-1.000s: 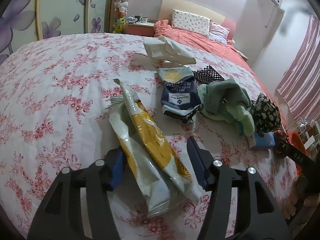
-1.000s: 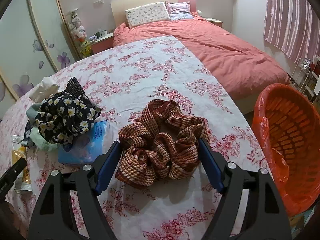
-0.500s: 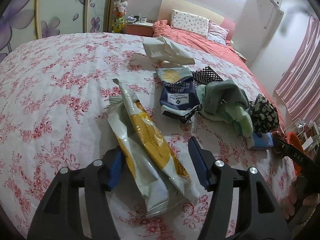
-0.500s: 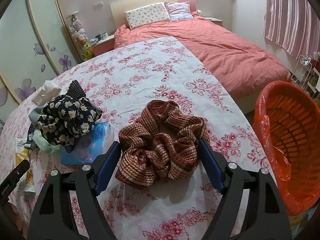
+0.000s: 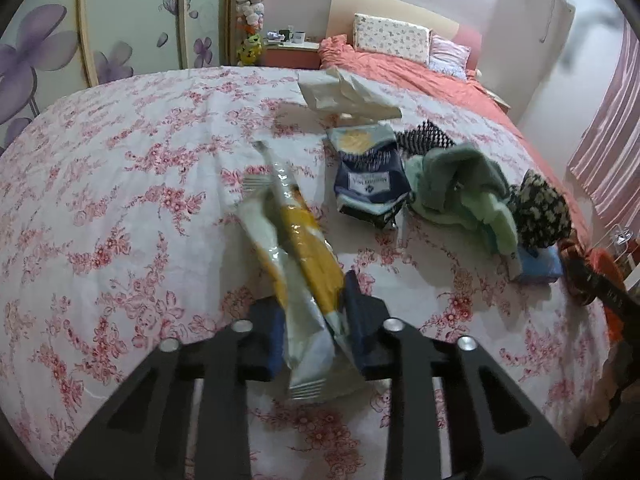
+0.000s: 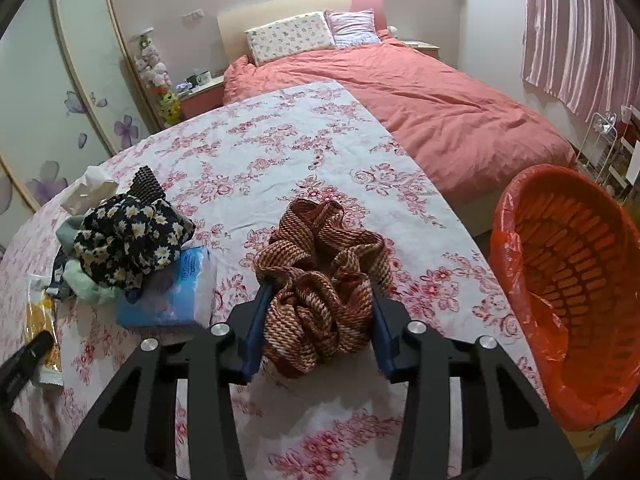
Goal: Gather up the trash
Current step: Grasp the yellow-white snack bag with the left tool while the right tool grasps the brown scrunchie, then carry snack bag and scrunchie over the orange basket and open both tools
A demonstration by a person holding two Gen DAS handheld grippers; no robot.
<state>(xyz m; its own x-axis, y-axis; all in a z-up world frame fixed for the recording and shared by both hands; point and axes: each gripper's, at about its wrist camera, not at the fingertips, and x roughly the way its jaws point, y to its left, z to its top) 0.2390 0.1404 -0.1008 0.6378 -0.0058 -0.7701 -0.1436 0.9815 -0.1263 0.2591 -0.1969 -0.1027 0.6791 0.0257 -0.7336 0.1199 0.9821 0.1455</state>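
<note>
Left gripper point(image 5: 310, 320), at 6 o'clock in the left wrist view: jaws have just been closing and now pinch the yellow-and-white snack wrapper point(image 5: 298, 264) between the blue pads. The pads press both sides of its lower third, and its crimped bottom end sticks out below the fingers toward the camera. Wrapper long axis runs from 6 toward 11 o'clock, with the far tip tilted up and left. It is creased lengthwise, with the yellow face on the right and the white face on the left. It looks slightly blurred.

Right gripper point(image 6: 318, 320), at 6 o'clock in the right wrist view: jaws have just been closing and are clamped on the brown woven cloth point(image 6: 322, 276). The pads squeeze its near bunched half, and the far loops bulge out beyond the fingertips toward 12. The cloth's bulk runs roughly near to far between the pads.

Both items sit on the floral sheet point(image 6: 256, 160).

Past the left gripper, at 1 o'clock: dark blue snack bag point(image 5: 370, 178), upright and crumpled. Beside it at 2 o'clock is a green cloth point(image 5: 460, 192), then a black floral cloth point(image 5: 538, 210) and a blue tissue pack point(image 5: 538, 266) near 3. A crumpled white paper bag point(image 5: 346, 94) lies farther off at 12.

In the right wrist view, the orange basket point(image 6: 576, 292) with its orange liner sits at 3 o'clock, off the sheet's edge. A pink bed point(image 6: 420, 92) lies far off, from 12 to 1.
</note>
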